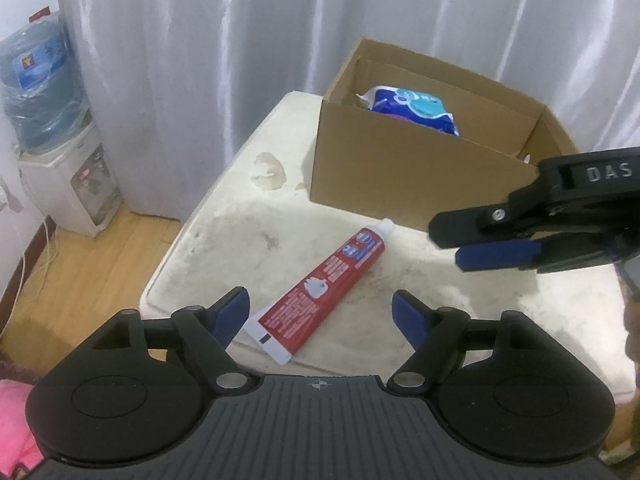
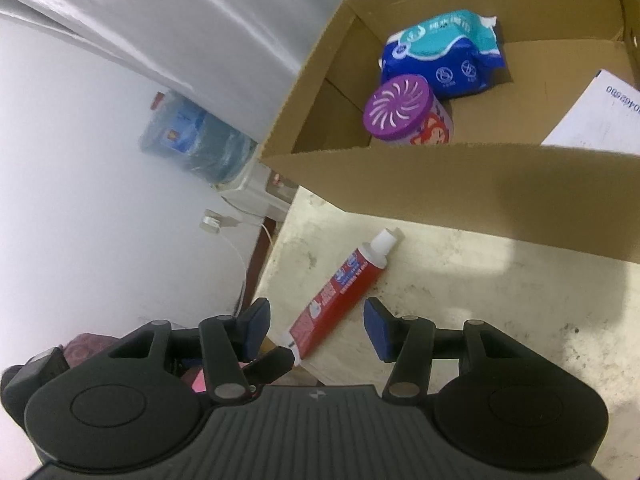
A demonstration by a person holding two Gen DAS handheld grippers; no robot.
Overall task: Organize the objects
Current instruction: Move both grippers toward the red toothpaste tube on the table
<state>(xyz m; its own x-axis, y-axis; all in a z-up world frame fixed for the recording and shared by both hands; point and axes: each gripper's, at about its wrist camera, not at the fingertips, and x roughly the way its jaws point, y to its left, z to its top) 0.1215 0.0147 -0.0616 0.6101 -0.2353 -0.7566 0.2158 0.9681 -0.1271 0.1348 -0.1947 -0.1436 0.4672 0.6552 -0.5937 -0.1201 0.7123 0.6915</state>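
A red toothpaste tube (image 1: 320, 292) with a white cap lies on the white table (image 1: 460, 304), its cap end toward an open cardboard box (image 1: 400, 176). My left gripper (image 1: 320, 316) is open and empty above the tube's flat end. My right gripper (image 2: 316, 326) is open and empty over the same tube (image 2: 340, 296); it shows in the left wrist view (image 1: 448, 246) at the right, in front of the box. The box (image 2: 460, 184) holds a blue tissue pack (image 2: 444, 50), a purple-lidded round container (image 2: 400, 110) and a white paper (image 2: 596, 116).
A water dispenser (image 1: 68, 184) with a blue bottle (image 1: 36, 88) stands on the wooden floor at the left, by white curtains (image 1: 240, 40). The table's left edge (image 1: 176, 248) runs close to the tube. Pink fabric (image 1: 12, 420) lies at the lower left.
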